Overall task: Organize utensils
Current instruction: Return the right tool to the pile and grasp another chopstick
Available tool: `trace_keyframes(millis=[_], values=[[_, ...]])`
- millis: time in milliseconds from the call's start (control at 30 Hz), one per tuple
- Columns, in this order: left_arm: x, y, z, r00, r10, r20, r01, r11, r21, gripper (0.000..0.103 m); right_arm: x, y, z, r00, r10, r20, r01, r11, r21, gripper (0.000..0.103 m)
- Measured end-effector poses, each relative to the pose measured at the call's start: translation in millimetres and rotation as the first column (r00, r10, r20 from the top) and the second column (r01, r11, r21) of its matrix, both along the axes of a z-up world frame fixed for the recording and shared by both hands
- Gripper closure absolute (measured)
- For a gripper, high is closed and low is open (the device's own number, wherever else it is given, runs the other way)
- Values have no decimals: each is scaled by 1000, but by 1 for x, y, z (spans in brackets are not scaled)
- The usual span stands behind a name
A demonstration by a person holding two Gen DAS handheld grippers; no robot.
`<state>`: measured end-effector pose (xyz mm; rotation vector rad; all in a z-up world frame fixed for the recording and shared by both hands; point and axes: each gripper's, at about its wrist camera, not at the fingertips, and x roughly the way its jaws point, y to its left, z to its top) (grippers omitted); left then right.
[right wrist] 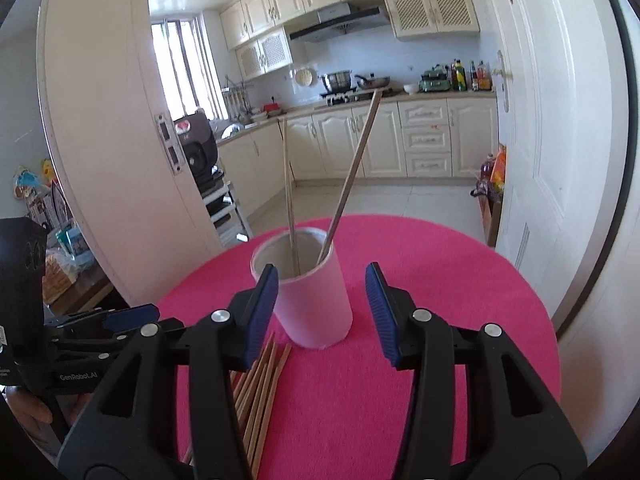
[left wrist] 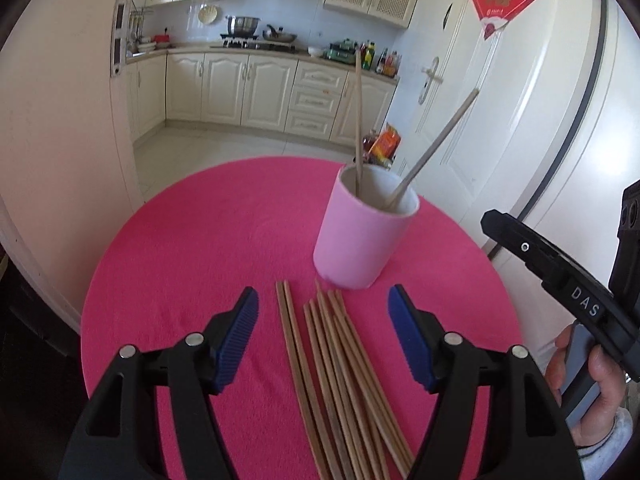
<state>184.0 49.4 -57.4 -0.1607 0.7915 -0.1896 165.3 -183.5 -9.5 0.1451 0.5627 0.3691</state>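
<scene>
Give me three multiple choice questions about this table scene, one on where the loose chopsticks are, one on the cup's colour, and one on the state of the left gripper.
1. Where do the loose chopsticks lie?
A. on the pink cloth in front of the cup
B. on the floor
C. across the cup's rim

2. What colour is the cup?
A. green
B. pink
C. black

3. How is the left gripper?
A. shut on a chopstick
B. shut on nothing
C. open, holding nothing

Answers: 1 A, they lie flat on the cloth near the cup's base. 2 B, its outer wall is pink. 3 C, its blue pads stand wide apart above the pile.
</scene>
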Motion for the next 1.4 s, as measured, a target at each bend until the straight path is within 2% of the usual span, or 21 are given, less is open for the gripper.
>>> trace_keyframes(millis=[133, 233, 300, 367, 633, 833, 933, 1067, 1167, 1233, 1267, 1333, 1400], values=[[-2, 5, -29, 988, -1, -152, 4, 1000, 21, 37, -2, 13, -26, 987, 44, -153, -51, 998, -44, 57], [-2, 6, -45, 975, -8, -220, 16, 999, 31, 37, -2, 20, -43, 962, 68, -266, -84, 995, -48, 57], [-3, 10, -53, 969, -22, -248, 23, 1000, 0, 37, -3, 24, -50, 947, 81, -310, -100, 994, -48, 57], [-4, 12, -60, 962, -12, -271, 13, 1000, 1, 37, -4, 29, -56, 934, 89, -346, -120, 990, -70, 57], [-4, 8, -74, 945, 25, -327, -7, 998, 56, 37, -8, 33, -64, 908, 92, -409, -141, 986, -91, 57], [-5, 11, -77, 941, 52, -334, -24, 996, 89, 37, -8, 34, -65, 900, 92, -427, -153, 982, -111, 57], [-2, 8, -79, 942, 76, -328, -24, 987, 160, 37, -6, 35, -68, 895, 86, -437, -158, 979, -129, 57], [4, 7, -79, 935, 100, -340, -46, 985, 164, 37, -3, 39, -73, 882, 80, -464, -168, 974, -151, 57], [2, 10, -76, 937, 108, -332, -62, 987, 148, 48, -3, 47, -74, 869, 105, -484, -203, 967, -155, 57], [0, 13, -74, 938, 103, -331, -68, 991, 116, 62, -2, 52, -75, 860, 112, -497, -219, 962, -163, 58], [-1, 14, -74, 938, 100, -333, -68, 992, 105, 64, -2, 56, -76, 860, 110, -498, -225, 958, -178, 58], [-2, 14, -73, 938, 103, -332, -73, 992, 101, 72, -1, 61, -77, 857, 112, -503, -236, 953, -189, 67], [-2, 13, -73, 938, 98, -333, -72, 993, 92, 74, 0, 66, -78, 860, 94, -502, -232, 947, -222, 68]])
